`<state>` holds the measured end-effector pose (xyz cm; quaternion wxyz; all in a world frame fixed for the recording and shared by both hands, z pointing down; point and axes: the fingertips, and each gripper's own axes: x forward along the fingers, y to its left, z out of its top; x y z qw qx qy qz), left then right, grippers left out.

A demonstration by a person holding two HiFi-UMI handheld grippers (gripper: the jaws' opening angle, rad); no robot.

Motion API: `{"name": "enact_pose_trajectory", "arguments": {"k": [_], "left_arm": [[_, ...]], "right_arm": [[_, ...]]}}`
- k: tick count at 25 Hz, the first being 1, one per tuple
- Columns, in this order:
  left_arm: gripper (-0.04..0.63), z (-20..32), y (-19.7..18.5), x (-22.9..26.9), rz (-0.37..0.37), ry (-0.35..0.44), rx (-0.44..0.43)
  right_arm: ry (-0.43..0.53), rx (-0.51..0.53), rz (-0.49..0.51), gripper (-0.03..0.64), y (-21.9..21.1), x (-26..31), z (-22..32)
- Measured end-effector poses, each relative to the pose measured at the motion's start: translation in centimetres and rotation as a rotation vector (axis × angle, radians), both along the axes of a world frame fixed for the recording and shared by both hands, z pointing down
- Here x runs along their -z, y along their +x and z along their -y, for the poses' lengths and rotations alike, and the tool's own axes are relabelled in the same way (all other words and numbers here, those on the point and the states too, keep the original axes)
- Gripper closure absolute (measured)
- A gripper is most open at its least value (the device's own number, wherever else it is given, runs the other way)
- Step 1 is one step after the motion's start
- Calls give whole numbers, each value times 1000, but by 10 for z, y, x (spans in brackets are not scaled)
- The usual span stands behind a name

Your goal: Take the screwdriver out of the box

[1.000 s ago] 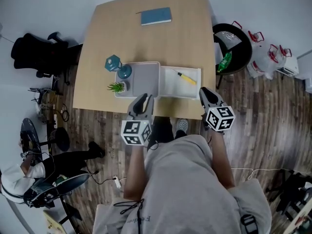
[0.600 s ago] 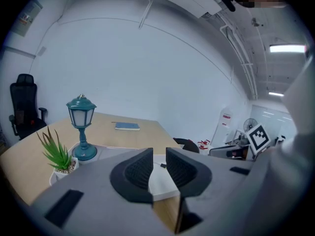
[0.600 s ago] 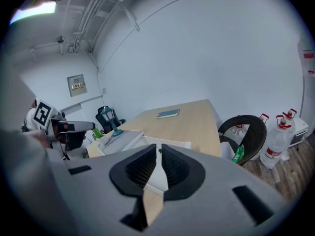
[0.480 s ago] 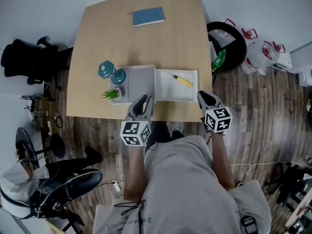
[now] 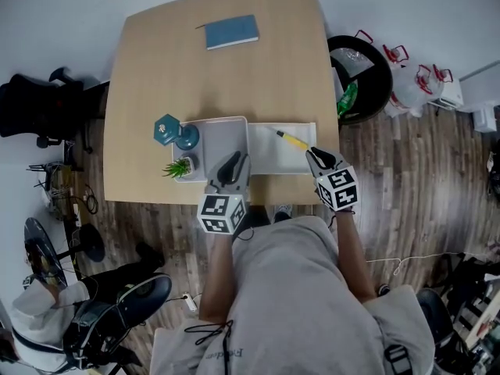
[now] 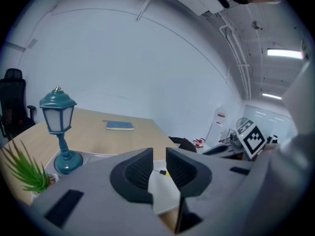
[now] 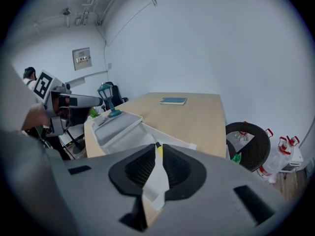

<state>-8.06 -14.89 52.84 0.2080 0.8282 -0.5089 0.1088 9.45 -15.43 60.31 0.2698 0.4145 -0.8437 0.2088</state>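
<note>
We see a pale, wood-grained table [image 5: 219,76] carrying a blue book [image 5: 231,31], a teal lantern [image 5: 167,129] and a green spiky plant [image 5: 179,167]. The box [image 5: 269,155] is white and the tray [image 5: 212,135] beside it is grey. The screwdriver [image 5: 294,141] has a yellow handle, and its tip looks black, we think. The floor [image 5: 406,178] is dark brown planks.
</note>
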Motion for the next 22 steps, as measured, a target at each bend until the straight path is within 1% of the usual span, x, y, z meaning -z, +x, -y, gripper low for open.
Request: {"name": "enact_pose_trajectory", "arguments": {"k": [4,7,10,14,16,17,20,22], "left_arm": [[518,20,2,-5,-3,-15,-27],[518,37,3,-4,-24,-23,-42],[518,57,1,-2,-42,-23,-45],[518,80,1,-9,-47,-34,-60],[518,88,3,-14,-31,-39,-80],[518,92,5,-16,-10,-33,-97],[518,101,13,-19,64,17,-157],[518,103,19,-23,69,28,-180]], "right_arm": [[-22,59,-66,560,-14,-7,11],[-39,82,-89,528,-22,-12,22],[-64,106,-105,528,-30,-18,34],[-107,164,-162,525,-42,-30,46],[-139,190,-187,523,-48,-36,49],[-155,206,-202,522,-51,-40,50],[-196,256,-244,499,-56,-51,52],[-216,278,-273,499,-57,-60,52]]}}
